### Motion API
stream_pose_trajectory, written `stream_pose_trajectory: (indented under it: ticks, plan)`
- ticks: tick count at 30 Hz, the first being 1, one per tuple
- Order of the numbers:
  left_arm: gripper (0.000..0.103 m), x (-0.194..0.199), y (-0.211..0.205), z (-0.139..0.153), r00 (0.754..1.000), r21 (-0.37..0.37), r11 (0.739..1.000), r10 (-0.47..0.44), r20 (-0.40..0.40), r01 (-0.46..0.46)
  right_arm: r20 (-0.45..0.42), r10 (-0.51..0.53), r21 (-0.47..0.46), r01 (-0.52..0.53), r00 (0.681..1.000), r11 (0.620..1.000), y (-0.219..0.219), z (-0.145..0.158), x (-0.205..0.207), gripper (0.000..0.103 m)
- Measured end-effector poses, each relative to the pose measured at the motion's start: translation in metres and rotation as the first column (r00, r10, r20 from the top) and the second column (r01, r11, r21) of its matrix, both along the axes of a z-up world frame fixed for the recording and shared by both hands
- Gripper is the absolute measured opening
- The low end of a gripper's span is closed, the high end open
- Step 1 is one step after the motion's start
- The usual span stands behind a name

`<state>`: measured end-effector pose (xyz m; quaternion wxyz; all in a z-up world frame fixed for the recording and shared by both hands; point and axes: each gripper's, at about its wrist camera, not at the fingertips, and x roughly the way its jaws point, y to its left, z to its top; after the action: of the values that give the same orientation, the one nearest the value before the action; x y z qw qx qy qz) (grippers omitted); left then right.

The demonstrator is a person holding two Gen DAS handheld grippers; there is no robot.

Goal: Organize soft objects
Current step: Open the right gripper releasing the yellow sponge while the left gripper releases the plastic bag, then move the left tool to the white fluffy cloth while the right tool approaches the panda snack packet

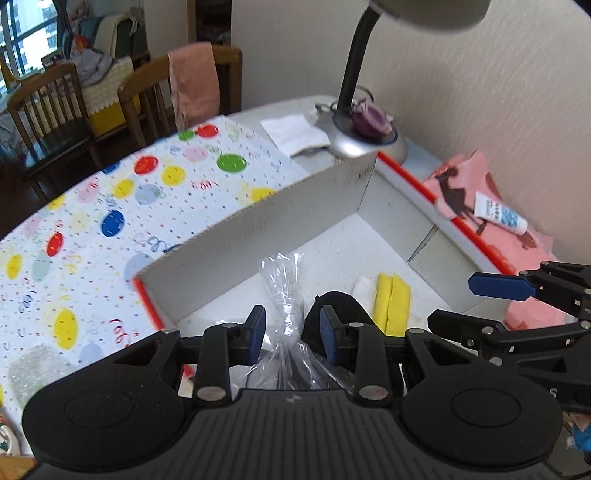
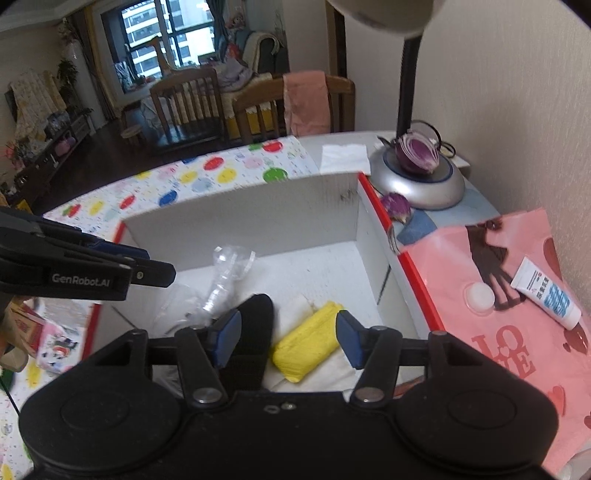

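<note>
the crinkly clear plastic bag (image 1: 284, 314) lies in the near left of the white cardboard box (image 1: 280, 218), feather-light, slippery; best pinched at its twisted neck. the left gripper (image 1: 291, 332) straddles it, open. the right gripper (image 2: 288, 341) gapes, empty, over the folded yellow cloth (image 2: 308, 341).

Both views are evenly and softly lit, with daylight admitted through the window (image 2: 168, 35) at the far end of the room, which is overexposed. Soft shadows are cast inside the white box (image 1: 295, 206). Glare is seen on the clear plastic bag (image 1: 284, 295). Strong fisheye bending is shown along the table edge, and the corners are vignetted black. The lamp shade (image 1: 428, 11) overhead is blurred, and slight motion blur is spread across the wall texture
</note>
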<state>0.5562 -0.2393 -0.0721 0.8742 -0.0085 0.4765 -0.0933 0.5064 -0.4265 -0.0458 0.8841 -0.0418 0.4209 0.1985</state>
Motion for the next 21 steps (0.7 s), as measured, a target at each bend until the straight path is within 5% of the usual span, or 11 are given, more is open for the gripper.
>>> stream_pose_trajectory:
  ticks: [21]
  plan:
    - [0.031,-0.136,0.059,0.075,0.973,-0.058,0.997,0.072,0.219,-0.060,0.162,0.118,0.104,-0.136,0.980,0.985,0.049,0.069,-0.088,0.069]
